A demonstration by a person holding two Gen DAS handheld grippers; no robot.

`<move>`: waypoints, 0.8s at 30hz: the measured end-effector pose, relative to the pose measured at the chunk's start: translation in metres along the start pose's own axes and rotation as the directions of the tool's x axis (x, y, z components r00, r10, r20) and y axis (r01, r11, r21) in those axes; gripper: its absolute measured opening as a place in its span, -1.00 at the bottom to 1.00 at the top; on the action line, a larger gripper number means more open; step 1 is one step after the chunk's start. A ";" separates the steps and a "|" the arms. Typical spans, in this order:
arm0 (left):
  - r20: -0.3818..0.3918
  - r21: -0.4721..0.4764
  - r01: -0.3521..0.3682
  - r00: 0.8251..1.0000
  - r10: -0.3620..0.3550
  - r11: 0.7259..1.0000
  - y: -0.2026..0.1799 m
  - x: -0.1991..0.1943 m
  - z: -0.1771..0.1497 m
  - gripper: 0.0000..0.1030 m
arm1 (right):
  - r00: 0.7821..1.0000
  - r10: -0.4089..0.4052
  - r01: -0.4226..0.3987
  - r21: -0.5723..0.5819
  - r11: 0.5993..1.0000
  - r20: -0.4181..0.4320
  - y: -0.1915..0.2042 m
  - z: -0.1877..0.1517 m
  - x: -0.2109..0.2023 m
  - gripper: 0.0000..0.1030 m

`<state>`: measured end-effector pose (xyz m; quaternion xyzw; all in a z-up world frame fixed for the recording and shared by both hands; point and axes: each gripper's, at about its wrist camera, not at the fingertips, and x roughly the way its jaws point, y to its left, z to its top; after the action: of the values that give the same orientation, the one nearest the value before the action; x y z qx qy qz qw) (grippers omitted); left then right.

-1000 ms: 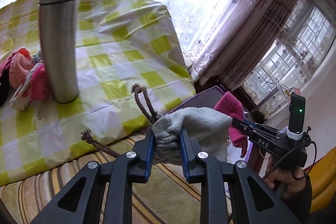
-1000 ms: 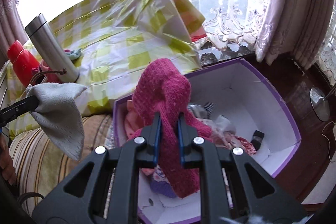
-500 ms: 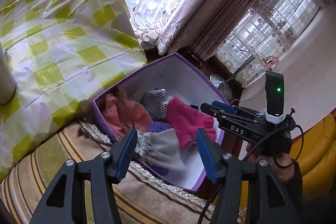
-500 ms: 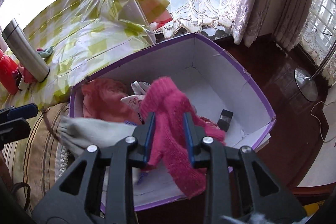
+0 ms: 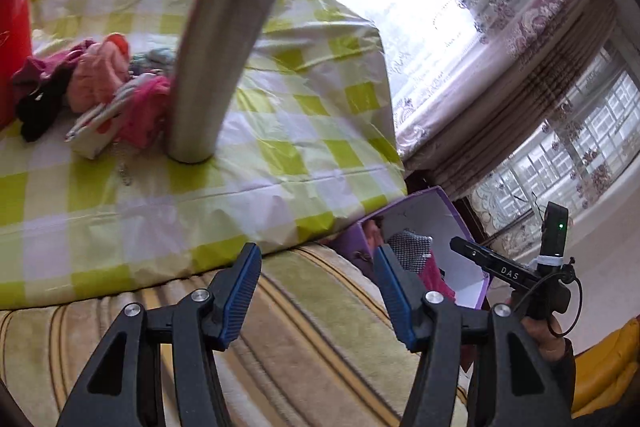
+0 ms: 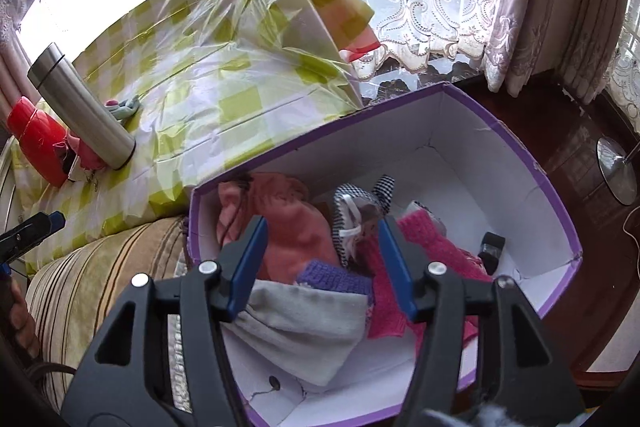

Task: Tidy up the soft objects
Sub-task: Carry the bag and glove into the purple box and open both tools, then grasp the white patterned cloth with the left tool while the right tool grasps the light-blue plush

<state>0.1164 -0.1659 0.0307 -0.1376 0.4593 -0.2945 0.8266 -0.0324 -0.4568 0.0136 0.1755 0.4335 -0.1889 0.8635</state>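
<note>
My left gripper (image 5: pixel 316 259) is open and empty, over the striped sofa edge and facing the table. A heap of pink and dark soft items (image 5: pixel 100 87) lies on the checked tablecloth (image 5: pixel 280 147) left of a steel flask (image 5: pixel 224 43). My right gripper (image 6: pixel 320 231) is open and empty above the purple box (image 6: pixel 520 163). In the box lie a grey pouch (image 6: pixel 304 323), a magenta knit glove (image 6: pixel 424 247), a salmon cloth (image 6: pixel 288 219), a purple knit piece (image 6: pixel 332 277) and a checked piece (image 6: pixel 352 203). The box also shows in the left wrist view (image 5: pixel 440 211).
A red container (image 6: pixel 36 139) stands beside the flask (image 6: pixel 84 115) on the table. A striped sofa cushion (image 5: pixel 320 327) lies between table and box. Lace curtains (image 6: pixel 440 7) hang behind. A lamp base (image 6: pixel 616 171) stands on the dark floor at right.
The left gripper dropped the grey pouch into the box, then swung back toward the table. The right gripper opened and let the magenta glove fall into the box.
</note>
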 end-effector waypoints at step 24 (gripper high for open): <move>0.100 0.062 -0.304 0.950 0.297 0.951 0.141 -0.019 0.073 -0.03 | 0.826 0.468 -0.527 -0.133 0.840 -0.313 0.194 0.171 0.190 0.33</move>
<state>0.2212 -0.0466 0.0127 -0.0474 0.4260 -0.1762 0.8861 0.2816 -0.4016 -0.0179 0.2129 0.5027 0.1172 0.8296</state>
